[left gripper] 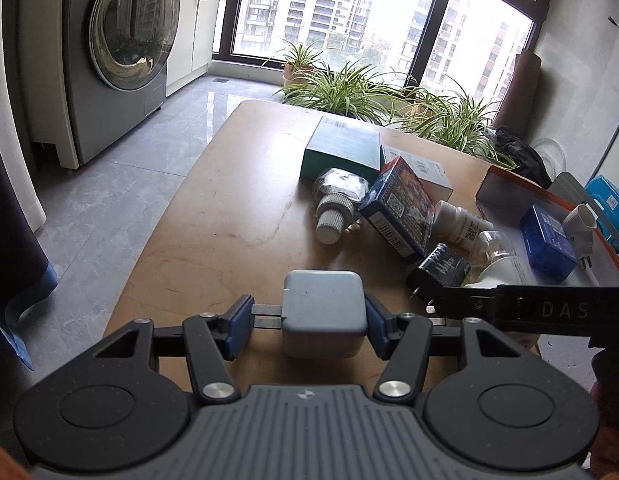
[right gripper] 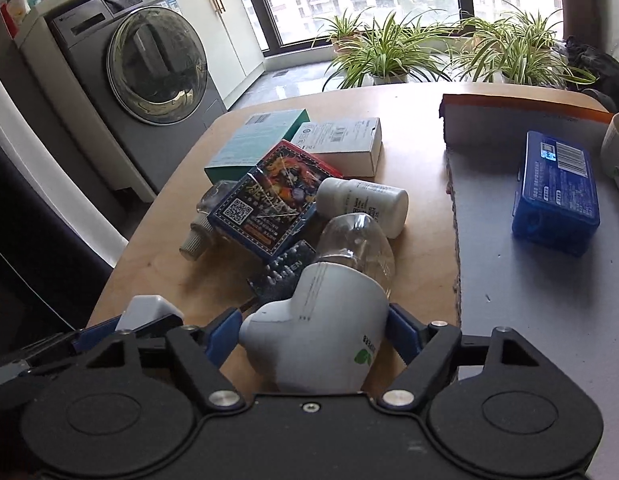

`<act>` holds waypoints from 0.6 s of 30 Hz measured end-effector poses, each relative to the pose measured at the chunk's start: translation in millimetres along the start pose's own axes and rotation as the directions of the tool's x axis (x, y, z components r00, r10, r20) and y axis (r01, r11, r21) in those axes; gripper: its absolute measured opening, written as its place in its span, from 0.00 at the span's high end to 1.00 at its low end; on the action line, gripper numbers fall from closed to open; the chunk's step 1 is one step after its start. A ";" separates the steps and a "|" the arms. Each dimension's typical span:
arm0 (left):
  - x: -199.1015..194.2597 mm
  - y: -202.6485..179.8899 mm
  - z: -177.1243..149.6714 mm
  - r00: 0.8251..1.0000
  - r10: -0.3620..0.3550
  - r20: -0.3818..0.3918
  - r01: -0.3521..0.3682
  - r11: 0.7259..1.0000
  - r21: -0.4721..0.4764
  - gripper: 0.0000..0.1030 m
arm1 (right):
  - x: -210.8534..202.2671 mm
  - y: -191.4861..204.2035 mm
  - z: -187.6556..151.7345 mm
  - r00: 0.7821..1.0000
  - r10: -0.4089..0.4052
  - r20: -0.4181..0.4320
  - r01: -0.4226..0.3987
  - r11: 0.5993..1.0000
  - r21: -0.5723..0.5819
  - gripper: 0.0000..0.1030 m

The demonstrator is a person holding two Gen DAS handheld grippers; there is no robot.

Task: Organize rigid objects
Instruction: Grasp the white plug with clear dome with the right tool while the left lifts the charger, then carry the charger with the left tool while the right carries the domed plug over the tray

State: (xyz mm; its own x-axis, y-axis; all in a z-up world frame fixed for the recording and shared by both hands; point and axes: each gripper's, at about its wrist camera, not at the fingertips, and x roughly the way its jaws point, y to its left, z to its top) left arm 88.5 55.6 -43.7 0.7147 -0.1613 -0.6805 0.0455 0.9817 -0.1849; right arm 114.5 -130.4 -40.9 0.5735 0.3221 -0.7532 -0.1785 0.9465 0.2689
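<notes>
My left gripper (left gripper: 309,320) is shut on a white cube charger (left gripper: 323,312), its prongs pointing left, just above the wooden table (left gripper: 229,216). My right gripper (right gripper: 315,332) is shut on a white plug-in device with a clear bottle (right gripper: 321,336); its arm crosses the left wrist view (left gripper: 529,310). A pile lies ahead: a black adapter (right gripper: 283,272), a colourful card box (right gripper: 269,204), a white pill bottle (right gripper: 365,200), a clear bottle with a ribbed cap (left gripper: 337,208), a teal box (left gripper: 341,148) and a white box (right gripper: 345,144). The charger also shows in the right wrist view (right gripper: 147,312).
An orange-edged cardboard tray (right gripper: 529,280) at the right holds a blue box (right gripper: 557,192) and a white plug (left gripper: 581,228). A washing machine (right gripper: 149,68) stands left of the table. Potted plants (right gripper: 389,48) line the window behind.
</notes>
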 end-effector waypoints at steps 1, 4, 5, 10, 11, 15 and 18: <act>-1.2 0.2 -0.4 1.000 0.002 0.002 -0.002 1.000 0.001 0.43 | -1.8 -1.8 -1.2 1.000 -0.003 0.001 0.003 1.000 0.005 0.11; -3.5 0.2 -1.1 1.000 -0.001 0.006 0.001 1.000 -0.005 0.43 | -13.7 -5.7 -6.9 1.000 -0.011 0.019 0.011 1.000 -0.003 0.11; -5.1 -0.2 -1.7 1.000 -0.002 0.008 0.002 1.000 -0.003 0.43 | -19.8 -6.4 -9.2 0.999 -0.014 0.031 0.014 1.000 -0.012 0.11; -14.3 -8.4 -2.9 1.000 -0.014 0.021 0.014 1.000 0.005 0.43 | -51.9 -11.4 -18.3 0.996 -0.022 0.088 0.025 0.999 -0.035 0.11; -16.2 -10.5 -3.1 1.000 -0.017 0.025 0.017 1.000 0.007 0.43 | -59.2 -12.6 -20.0 0.995 -0.026 0.101 0.031 0.999 -0.040 0.11; -25.8 -21.1 -4.3 0.999 -0.031 0.038 0.030 0.999 0.020 0.43 | -81.3 -18.8 -26.3 0.990 -0.045 0.136 0.052 0.997 -0.048 0.11; -32.3 -29.6 -5.9 0.998 -0.042 0.040 0.041 0.999 0.028 0.43 | -94.6 -26.5 -29.3 0.987 -0.048 0.154 0.053 0.998 -0.029 0.11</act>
State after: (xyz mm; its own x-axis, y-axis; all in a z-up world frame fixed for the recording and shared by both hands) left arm 60.0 31.2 -20.4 0.7399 -0.1981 -0.6429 0.0943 0.9768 -0.1924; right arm 41.6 -185.4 5.6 0.6975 0.2690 -0.6642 -0.1703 0.9625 0.2110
